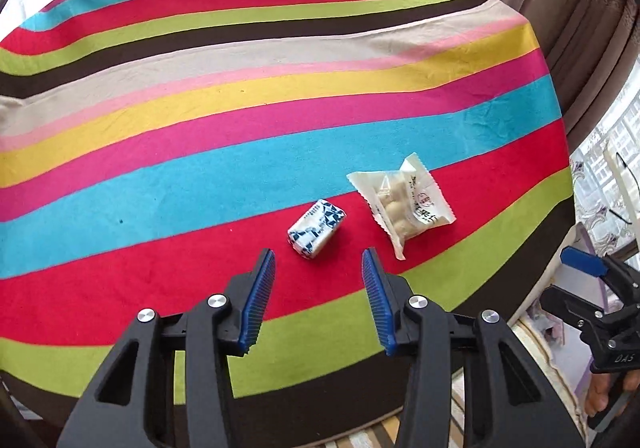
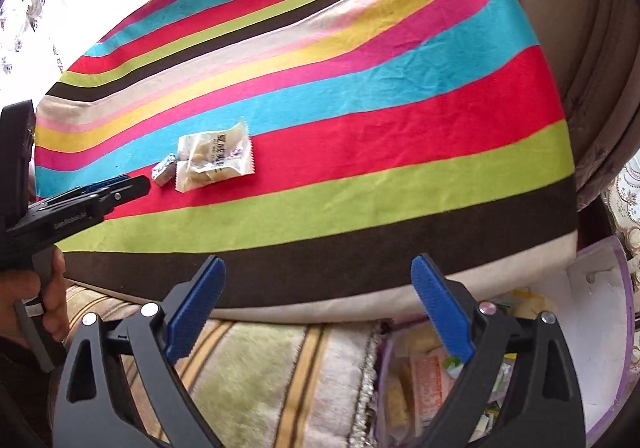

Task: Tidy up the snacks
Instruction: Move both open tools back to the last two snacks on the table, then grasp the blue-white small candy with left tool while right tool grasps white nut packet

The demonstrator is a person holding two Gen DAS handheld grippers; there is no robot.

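The black plastic right gripper (image 1: 576, 268) bears "DAS"; Chinese characters mark the white-and-clear nut packet (image 1: 402, 203), only "果" clear.

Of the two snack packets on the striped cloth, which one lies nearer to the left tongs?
The small blue-and-white wrapped block, just ahead of the left tongs. The other, a larger white packet with a clear window showing pale round pieces, lies farther off.

The box's (image 2: 592, 296) contents blur together – packets unreadable, its right side cut off.
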